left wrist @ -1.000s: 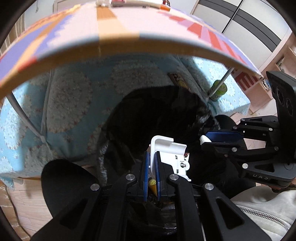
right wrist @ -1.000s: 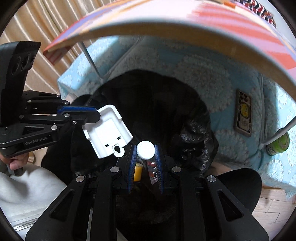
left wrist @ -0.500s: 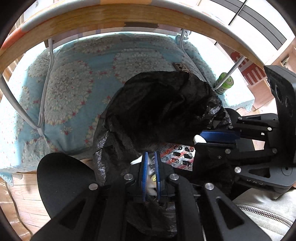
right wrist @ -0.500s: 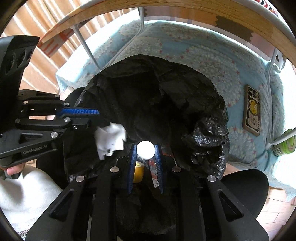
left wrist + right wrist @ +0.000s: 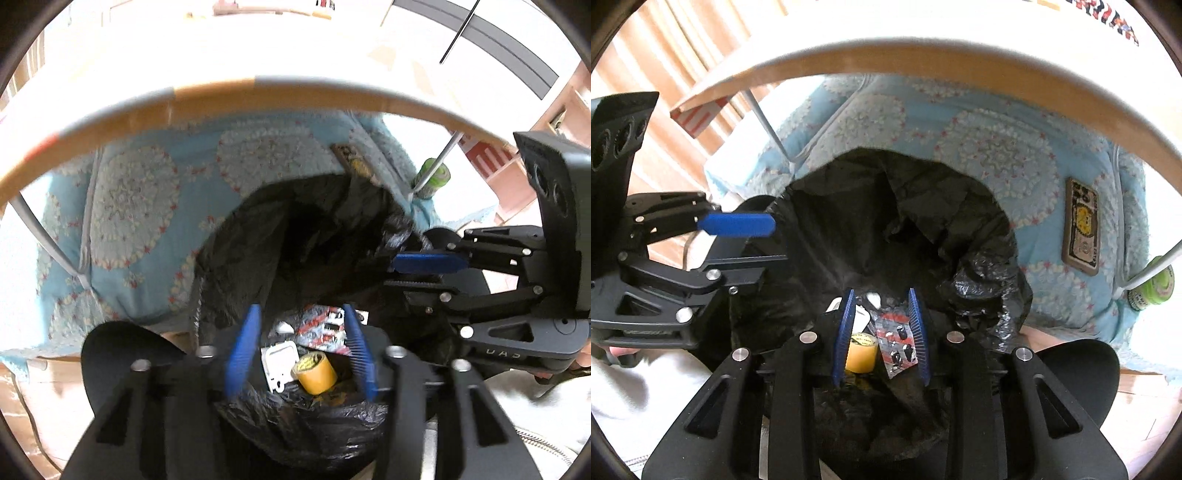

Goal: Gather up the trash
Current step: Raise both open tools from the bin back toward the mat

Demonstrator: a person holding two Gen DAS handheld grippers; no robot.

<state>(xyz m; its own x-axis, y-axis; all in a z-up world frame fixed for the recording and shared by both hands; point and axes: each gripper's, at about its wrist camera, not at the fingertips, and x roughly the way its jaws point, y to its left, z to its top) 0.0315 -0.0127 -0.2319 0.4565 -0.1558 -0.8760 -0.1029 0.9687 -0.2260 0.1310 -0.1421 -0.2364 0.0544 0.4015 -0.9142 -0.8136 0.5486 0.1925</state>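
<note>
**A:** And there it goes! A second ago our left gripper [image 5: 301,347] was clamped on the white plastic piece [image 5: 279,363]; now its jaws have just been opening and the piece lies down in the black trash bag [image 5: 258,251], low centre of the left view, touching the yellow tape roll [image 5: 314,373].

**B:** Same on our side. The right gripper [image 5: 881,332] was pinched on a small white cap; its jaws have just been opening too, and nothing sits between the pads. A white bit [image 5: 873,297] shows in the bag between the blue fingers [image 5: 844,332], likely that cap, though it's too small to be sure.

**A:** So both grippers stand apart and empty. We count the plastic piece, the tape roll and a red printed wrapper [image 5: 323,328] bagged.

**B:** What's left? At the right edge of our view a green can [image 5: 1152,288] stands by a table leg, and a flat patterned card [image 5: 1082,225] lies on the blue blanket [image 5: 979,140]. Whether either is trash, we can't tell.

**A:** Room is tight above: the wooden table edge [image 5: 221,96] arcs across the upper frame, over the bag's mouth. We'd judge it wise to back out low before lifting.

**B:** And our two grippers sit near each other over the mouth, so we mind that as well.
</note>
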